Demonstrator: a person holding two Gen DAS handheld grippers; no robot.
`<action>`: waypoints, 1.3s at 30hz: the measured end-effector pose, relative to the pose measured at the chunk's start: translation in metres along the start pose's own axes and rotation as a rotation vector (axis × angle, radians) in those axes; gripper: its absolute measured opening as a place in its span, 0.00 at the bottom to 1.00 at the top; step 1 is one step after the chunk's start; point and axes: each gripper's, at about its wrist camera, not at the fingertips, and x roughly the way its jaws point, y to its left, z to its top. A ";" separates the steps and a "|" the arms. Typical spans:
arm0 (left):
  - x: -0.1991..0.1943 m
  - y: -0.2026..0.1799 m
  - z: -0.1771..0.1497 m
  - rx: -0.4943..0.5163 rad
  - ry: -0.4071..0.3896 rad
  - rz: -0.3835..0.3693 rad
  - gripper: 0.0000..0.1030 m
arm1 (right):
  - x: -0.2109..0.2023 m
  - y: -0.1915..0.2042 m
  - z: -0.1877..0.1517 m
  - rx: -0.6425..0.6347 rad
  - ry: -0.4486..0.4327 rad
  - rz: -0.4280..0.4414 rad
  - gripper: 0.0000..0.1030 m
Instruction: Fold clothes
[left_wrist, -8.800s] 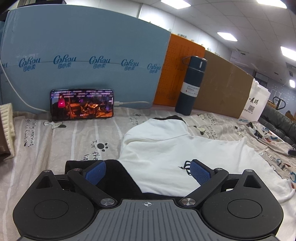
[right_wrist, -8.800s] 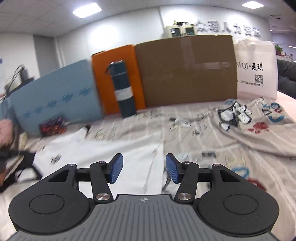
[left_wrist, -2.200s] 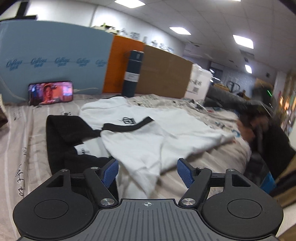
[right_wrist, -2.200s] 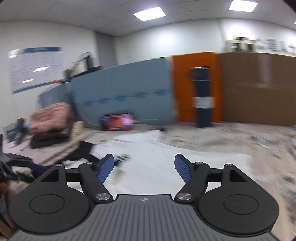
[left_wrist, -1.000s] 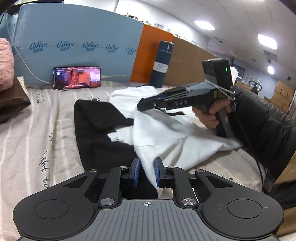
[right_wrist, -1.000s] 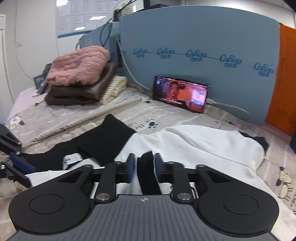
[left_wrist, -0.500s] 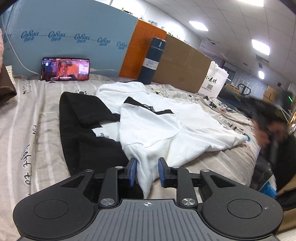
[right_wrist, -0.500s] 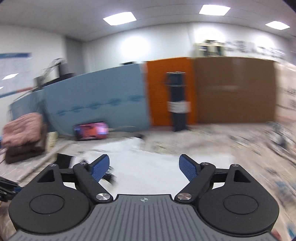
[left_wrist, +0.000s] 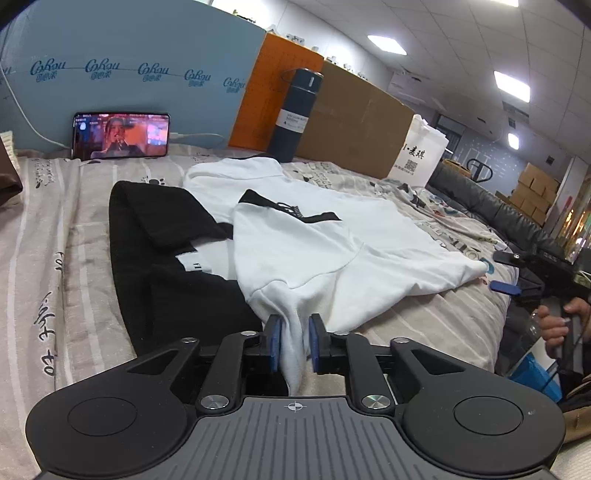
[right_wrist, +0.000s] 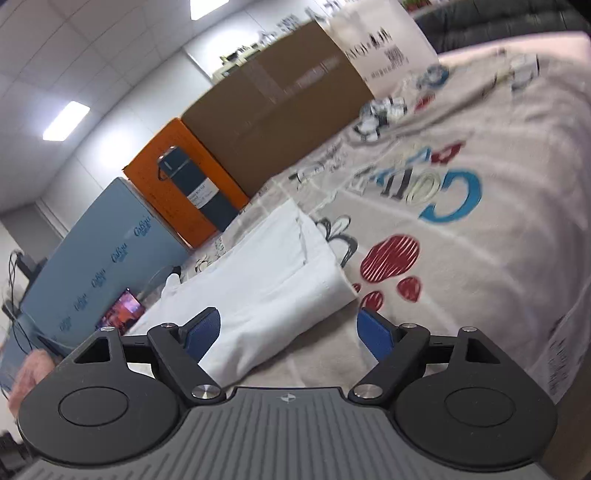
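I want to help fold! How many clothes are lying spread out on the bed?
2. The white top lies across the middle of the bed; the black garment lies beside it, partly underneath. More could be hidden outside the pictures.

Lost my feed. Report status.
Left gripper opening, white hoodie fabric between fingers. Right gripper wide, closing, nearing hoodie's far corner. Nothing in the way.

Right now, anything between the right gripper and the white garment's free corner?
Nothing visible. The right gripper is wide, jaws closing slightly, nothing between them; the white garment corner lies on bare bedsheet just ahead. The left gripper has garment fabric between its opening jaws.
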 end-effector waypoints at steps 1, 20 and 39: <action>0.001 0.000 -0.001 0.004 0.000 0.000 0.19 | 0.007 -0.002 0.001 0.032 0.006 -0.001 0.71; -0.027 -0.009 -0.007 0.109 0.029 0.039 0.03 | 0.028 0.003 0.006 -0.088 0.014 -0.156 0.08; -0.076 -0.023 0.107 0.333 -0.408 0.404 0.70 | 0.023 0.110 0.065 -0.548 -0.230 -0.001 0.77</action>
